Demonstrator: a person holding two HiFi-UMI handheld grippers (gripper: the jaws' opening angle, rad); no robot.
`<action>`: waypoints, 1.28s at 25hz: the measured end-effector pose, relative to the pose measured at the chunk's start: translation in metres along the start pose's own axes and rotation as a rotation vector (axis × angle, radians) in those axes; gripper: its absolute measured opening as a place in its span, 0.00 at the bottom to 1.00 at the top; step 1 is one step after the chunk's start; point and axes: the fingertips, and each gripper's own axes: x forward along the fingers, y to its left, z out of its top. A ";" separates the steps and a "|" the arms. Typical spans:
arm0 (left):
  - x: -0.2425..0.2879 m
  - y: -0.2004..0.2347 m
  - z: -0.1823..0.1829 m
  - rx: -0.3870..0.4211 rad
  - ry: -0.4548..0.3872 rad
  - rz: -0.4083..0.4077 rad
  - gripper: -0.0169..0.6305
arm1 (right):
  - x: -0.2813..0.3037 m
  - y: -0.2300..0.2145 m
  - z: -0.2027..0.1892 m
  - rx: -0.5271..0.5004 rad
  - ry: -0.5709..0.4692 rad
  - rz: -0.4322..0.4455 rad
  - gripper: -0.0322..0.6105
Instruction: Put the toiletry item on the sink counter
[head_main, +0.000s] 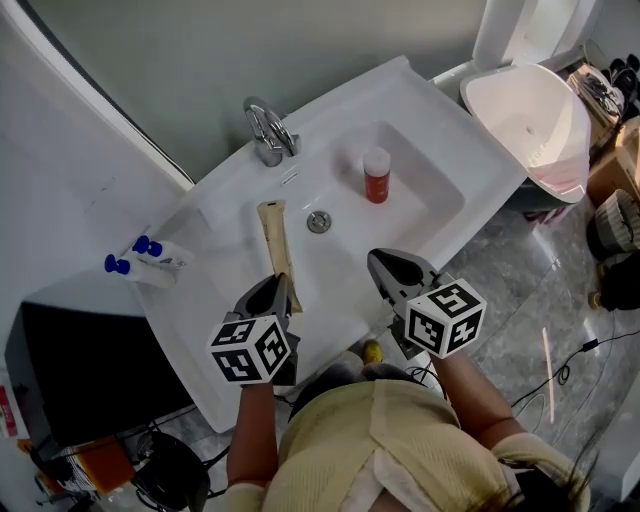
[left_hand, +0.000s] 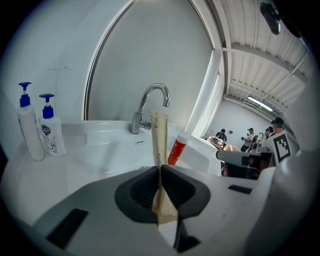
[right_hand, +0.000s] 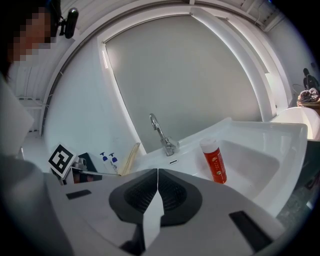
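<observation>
A long tan toiletry tube (head_main: 274, 240) hangs over the left half of the white sink (head_main: 447, 112), its far end pointing toward the faucet. My left gripper (head_main: 282, 290) is shut on the tube's near end; in the left gripper view the tube (left_hand: 160, 140) stands up from between the closed jaws of my left gripper (left_hand: 160, 172). A red bottle with a white cap (head_main: 376, 176) stands upright in the basin. My right gripper (head_main: 385, 265) hovers over the sink's front edge, shut with nothing in it (right_hand: 157, 175); in the right gripper view, the red bottle (right_hand: 213, 161) is ahead to the right.
A chrome faucet (head_main: 268, 130) rises at the back of the sink. Two white pump bottles with blue tops (head_main: 145, 262) lie on the counter's left corner. A white toilet (head_main: 530, 115) is to the right, a black box (head_main: 80, 370) to the left.
</observation>
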 end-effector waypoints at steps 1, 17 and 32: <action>0.003 0.003 0.001 -0.004 0.001 0.001 0.12 | 0.004 0.000 0.000 -0.003 0.003 0.001 0.09; 0.053 0.048 -0.004 -0.057 0.052 0.040 0.12 | 0.055 -0.007 -0.006 -0.030 0.092 0.006 0.09; 0.084 0.077 0.005 -0.074 0.081 0.061 0.12 | 0.078 -0.015 -0.019 -0.012 0.153 0.012 0.09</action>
